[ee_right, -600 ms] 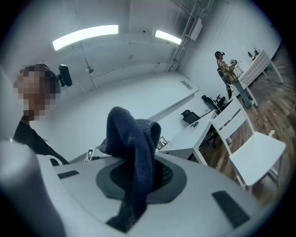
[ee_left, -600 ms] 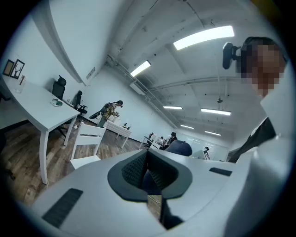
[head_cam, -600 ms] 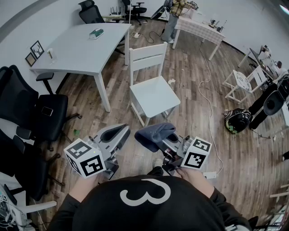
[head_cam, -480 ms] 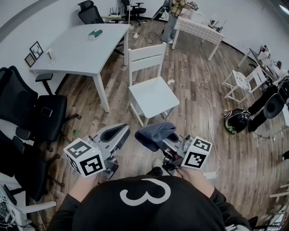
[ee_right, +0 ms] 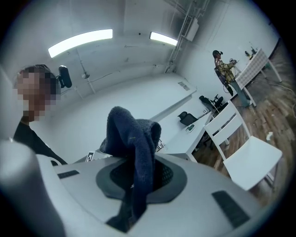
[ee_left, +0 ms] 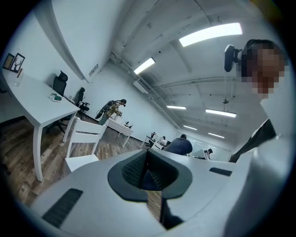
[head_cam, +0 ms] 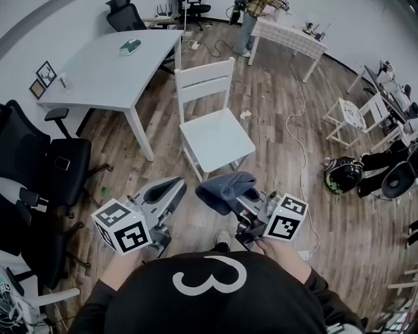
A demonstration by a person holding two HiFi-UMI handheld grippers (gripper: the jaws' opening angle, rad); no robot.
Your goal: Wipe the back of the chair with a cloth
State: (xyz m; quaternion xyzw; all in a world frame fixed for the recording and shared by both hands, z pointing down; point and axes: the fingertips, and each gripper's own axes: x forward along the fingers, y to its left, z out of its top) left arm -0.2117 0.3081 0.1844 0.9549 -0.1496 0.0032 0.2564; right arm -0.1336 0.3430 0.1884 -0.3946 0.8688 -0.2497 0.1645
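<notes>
A white wooden chair (head_cam: 215, 136) stands on the wood floor ahead of me, its slatted back (head_cam: 202, 79) on the far side of the seat. It also shows in the left gripper view as the chair (ee_left: 85, 135) and in the right gripper view as the chair (ee_right: 245, 148). My right gripper (head_cam: 239, 197) is shut on a dark blue cloth (head_cam: 226, 188), which bunches over its jaws; the cloth (ee_right: 135, 139) drapes down between them. My left gripper (head_cam: 168, 190) is shut and holds nothing, pads together (ee_left: 147, 169). Both hover short of the chair's front edge.
A white table (head_cam: 111, 62) stands left of the chair. Black office chairs (head_cam: 59, 163) crowd the left side. A cable (head_cam: 302, 117) runs over the floor at the right, near a dark helmet (head_cam: 343, 175) and a small white chair (head_cam: 353, 117). A person (head_cam: 251, 19) stands far back.
The head view has shifted a little, so the chair sits slightly higher and further left. Both grippers keep the same pose, the cloth still in the right one.
</notes>
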